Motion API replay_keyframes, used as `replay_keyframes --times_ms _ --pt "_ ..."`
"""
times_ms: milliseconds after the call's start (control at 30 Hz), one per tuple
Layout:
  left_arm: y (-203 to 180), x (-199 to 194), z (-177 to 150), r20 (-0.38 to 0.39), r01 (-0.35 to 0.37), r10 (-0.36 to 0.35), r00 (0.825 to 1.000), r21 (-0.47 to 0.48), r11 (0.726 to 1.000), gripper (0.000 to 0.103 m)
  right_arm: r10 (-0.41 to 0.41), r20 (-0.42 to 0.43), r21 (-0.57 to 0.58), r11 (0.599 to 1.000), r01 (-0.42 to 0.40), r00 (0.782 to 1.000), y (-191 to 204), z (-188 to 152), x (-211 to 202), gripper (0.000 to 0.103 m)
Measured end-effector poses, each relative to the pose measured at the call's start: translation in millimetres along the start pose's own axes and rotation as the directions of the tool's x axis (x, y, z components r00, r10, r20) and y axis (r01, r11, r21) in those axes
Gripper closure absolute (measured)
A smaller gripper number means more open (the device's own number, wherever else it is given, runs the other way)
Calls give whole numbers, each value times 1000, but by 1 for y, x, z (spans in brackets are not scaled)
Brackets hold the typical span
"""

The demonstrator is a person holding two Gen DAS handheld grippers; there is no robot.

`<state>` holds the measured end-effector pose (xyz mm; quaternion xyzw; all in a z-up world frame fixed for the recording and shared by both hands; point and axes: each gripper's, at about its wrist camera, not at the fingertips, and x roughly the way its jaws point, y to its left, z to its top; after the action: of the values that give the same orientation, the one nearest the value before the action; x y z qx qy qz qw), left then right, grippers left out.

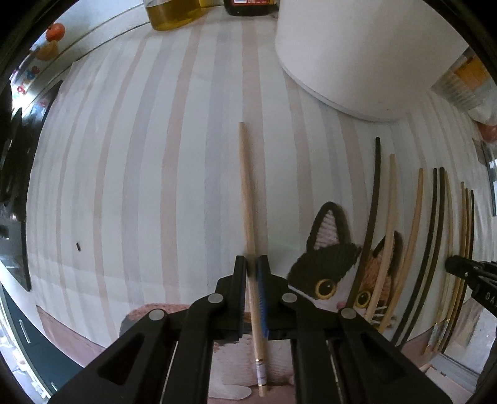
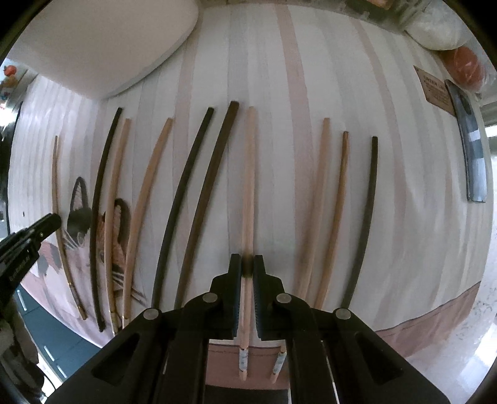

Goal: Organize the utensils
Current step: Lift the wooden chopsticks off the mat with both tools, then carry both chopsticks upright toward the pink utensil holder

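My left gripper (image 1: 251,264) is shut on a light wooden chopstick (image 1: 247,186) that lies lengthwise on the striped cloth (image 1: 139,186). My right gripper (image 2: 247,264) is shut on a pale wooden chopstick (image 2: 248,174) in the middle of a row of several light and dark chopsticks (image 2: 198,186) laid side by side. The same row shows at the right of the left wrist view (image 1: 413,223). The left gripper shows at the left edge of the right wrist view (image 2: 28,239). The right gripper shows at the right edge of the left wrist view (image 1: 466,270).
A white round container (image 1: 357,56) stands at the back; it also shows in the right wrist view (image 2: 99,43). A cat-face mat (image 1: 329,267) lies under some chopsticks. Oil bottles (image 1: 174,12) stand at the far edge. A grey flat tool (image 2: 469,149) lies at the right.
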<state>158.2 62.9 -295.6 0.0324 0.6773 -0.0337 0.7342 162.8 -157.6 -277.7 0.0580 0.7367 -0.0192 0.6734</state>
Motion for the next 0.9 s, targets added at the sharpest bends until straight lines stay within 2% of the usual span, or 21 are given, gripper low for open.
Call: replay_keyframes --times_ms 100,167,267,433,567,800,833,867,900 --pt "5 -5 -11 37 1 -1 999 -14 1000 99 21 17 10 1000 -21 1000 1 9 -1 96" --pt "1 -16 -16 50 7 -6 999 -13 1000 99 50 47 29 998 -51 998 -21 2 2 96" --pt "13 -33 -27 83 6 -5 997 -11 1000 99 79 101 55 995 -85 992 -25 -10 -4 96" --pt "23 -57 -35 133 -6 6 991 1 1000 99 119 183 56 990 -131 976 -17 -25 -25 97" --pt "27 -82 -34 170 17 -17 985 5 1000 99 136 231 40 988 -149 963 -13 -31 -31 97" --pt "8 -141 -28 265 45 -45 963 8 999 99 168 349 0 984 -179 922 -8 -30 -64 97" --pt "7 -153 -26 287 50 -50 957 7 999 99 170 360 -5 984 -180 917 -14 -26 -72 103" --pt "1 -161 -21 300 48 -48 953 9 999 99 176 382 -15 983 -184 907 -12 -25 -80 103" --pt "1 -167 -19 317 47 -47 947 7 999 99 182 397 -23 982 -188 900 -25 -26 -86 103"
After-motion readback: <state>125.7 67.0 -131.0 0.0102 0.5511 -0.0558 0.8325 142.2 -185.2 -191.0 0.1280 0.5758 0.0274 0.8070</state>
